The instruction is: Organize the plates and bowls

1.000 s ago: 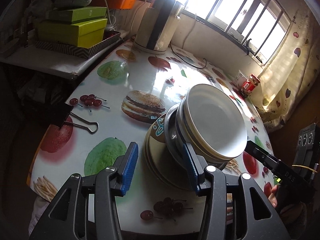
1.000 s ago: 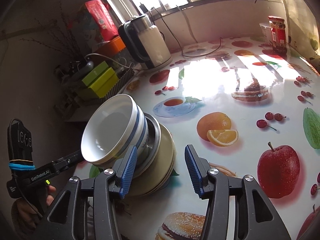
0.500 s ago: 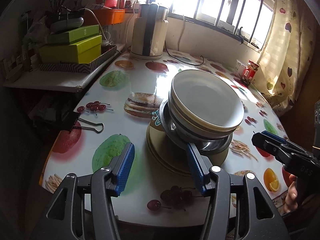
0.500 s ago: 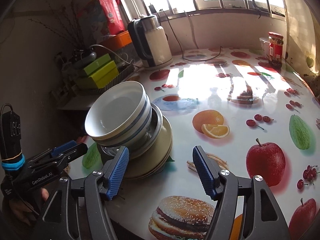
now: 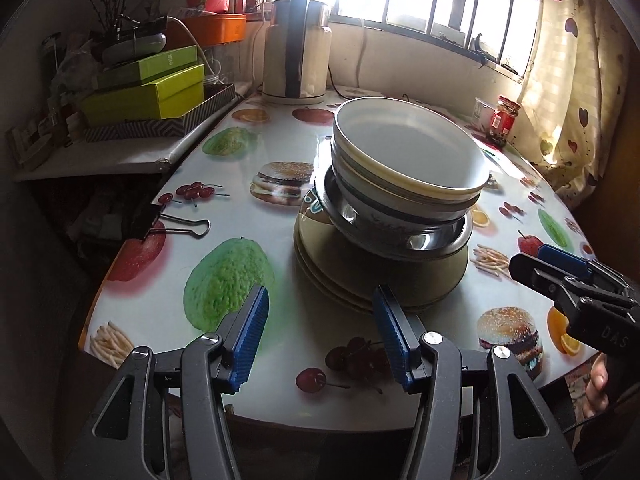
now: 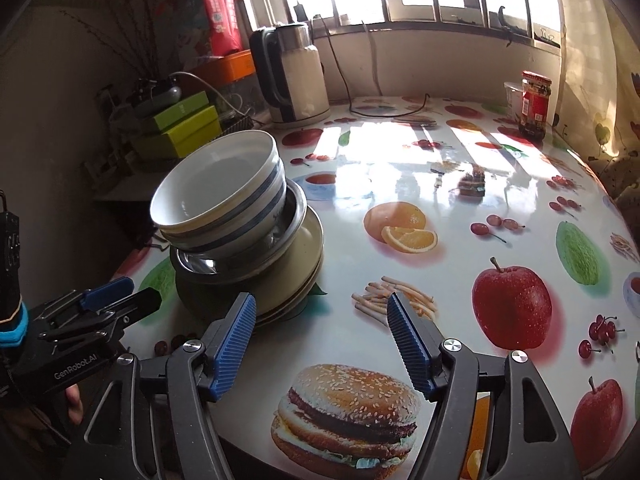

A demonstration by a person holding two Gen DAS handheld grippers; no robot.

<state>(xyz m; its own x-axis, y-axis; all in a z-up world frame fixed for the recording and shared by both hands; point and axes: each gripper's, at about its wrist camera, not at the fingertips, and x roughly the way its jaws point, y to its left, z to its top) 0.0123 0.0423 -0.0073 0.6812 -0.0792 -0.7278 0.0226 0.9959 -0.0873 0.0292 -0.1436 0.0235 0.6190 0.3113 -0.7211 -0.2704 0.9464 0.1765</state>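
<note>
A stack stands on the fruit-print table [image 5: 168, 292]: white bowls with blue bands [image 5: 408, 160] [image 6: 220, 196] on top, a steel bowl [image 5: 400, 236] [image 6: 240, 256] under them, beige plates [image 5: 384, 280] [image 6: 288, 272] at the bottom. The bowls lean a little. My left gripper [image 5: 320, 336] is open and empty, just in front of the stack; it also shows in the right wrist view [image 6: 116, 300]. My right gripper [image 6: 320, 344] is open and empty, to the right of the stack; it also shows in the left wrist view [image 5: 560, 272].
A kettle [image 5: 298, 64] [image 6: 290, 76] with its cord stands at the back by the window. Green boxes [image 5: 152, 88] sit on a side shelf at the left. A red-labelled jar [image 6: 534, 104] is at the far right. A binder clip [image 5: 168, 226] lies on the table's left edge.
Both grippers have drawn back from the stack and toward the table's front edge. The stack has stayed in place, and the views have levelled out.
</note>
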